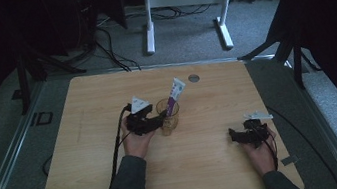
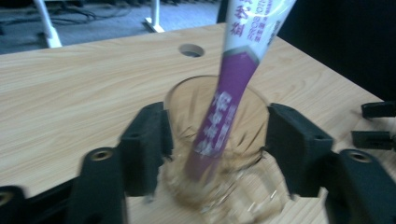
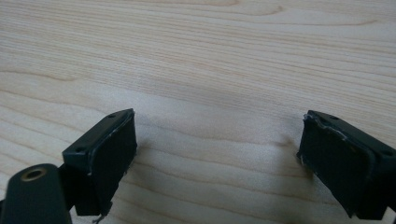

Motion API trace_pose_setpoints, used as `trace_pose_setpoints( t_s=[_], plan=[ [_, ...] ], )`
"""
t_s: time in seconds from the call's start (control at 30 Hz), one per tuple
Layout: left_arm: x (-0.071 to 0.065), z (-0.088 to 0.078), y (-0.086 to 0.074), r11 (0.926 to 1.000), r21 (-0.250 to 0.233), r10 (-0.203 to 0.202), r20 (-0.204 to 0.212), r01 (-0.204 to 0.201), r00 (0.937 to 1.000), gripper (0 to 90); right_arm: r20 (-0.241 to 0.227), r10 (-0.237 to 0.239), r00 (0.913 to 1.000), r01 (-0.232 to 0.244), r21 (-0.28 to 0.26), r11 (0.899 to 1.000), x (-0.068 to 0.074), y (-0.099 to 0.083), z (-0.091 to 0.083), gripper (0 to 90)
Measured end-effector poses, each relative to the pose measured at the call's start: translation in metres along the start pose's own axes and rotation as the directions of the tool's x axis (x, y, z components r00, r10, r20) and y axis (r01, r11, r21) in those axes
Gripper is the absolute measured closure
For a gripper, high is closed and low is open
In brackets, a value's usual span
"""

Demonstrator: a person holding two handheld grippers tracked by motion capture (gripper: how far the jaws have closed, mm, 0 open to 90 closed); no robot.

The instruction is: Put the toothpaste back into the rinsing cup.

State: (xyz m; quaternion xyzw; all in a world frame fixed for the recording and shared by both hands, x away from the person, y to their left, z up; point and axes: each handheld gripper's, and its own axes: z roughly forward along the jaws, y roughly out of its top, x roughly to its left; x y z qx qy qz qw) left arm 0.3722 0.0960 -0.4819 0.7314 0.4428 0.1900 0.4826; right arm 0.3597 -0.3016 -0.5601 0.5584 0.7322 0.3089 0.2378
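Left gripper view | left gripper point(image 2: 217, 144) fingers wide around glass point(image 2: 219, 154) | right gripper point(image 3: 217, 158) fingers wide, empty

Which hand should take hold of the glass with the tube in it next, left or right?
Left, I'd say. The left gripper already has its jaws either side of the glass holding the purple tube. The right gripper rests open well off near the table edge, nothing between its jaws.

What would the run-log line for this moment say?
left claw: open, around glass | tube: leaning in glass | right claw: open, over table
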Motion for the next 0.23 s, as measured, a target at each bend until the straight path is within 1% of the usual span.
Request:
trace_pose_setpoints(
  t_s=[0.07,0.1,0.13,0.17,0.2,0.23],
  plan=[
    [0.013,-0.008,-0.009,0.9994,0.028,-0.020,-0.041,0.021,0.9990,30.9,0.000,-0.001,1.0000,0.001,0.000,1.000,0.000,0.000,0.000,11.1],
    [0.021,-0.010,-0.015,0.9981,0.054,-0.024,-0.074,0.028,0.9970,28.6,-0.001,-0.001,1.0000,0.001,0.000,1.000,0.000,0.000,0.000,11.1],
    [0.028,-0.013,-0.023,0.9964,0.078,-0.025,-0.123,0.035,0.9921,26.5,-0.001,-0.002,1.0000,0.002,0.000,1.000,0.000,0.000,0.000,11.1],
    [0.036,-0.015,-0.030,0.9939,0.102,-0.023,-0.173,0.041,0.9847,25.1,0.000,-0.003,1.0000,0.003,0.000,1.000,0.000,0.000,0.000,11.1],
    [0.045,-0.017,-0.037,0.9898,0.125,-0.040,-0.209,0.067,0.9772,23.6,0.000,-0.003,1.0000,0.003,0.000,1.000,0.000,0.000,0.000,11.1],
    [0.045,-0.017,-0.037,0.9898,0.125,-0.040,-0.209,0.067,0.9772,20.0,0.000,-0.003,1.0000,0.003,0.000,1.000,0.000,0.000,0.000,11.1]
  ],
)
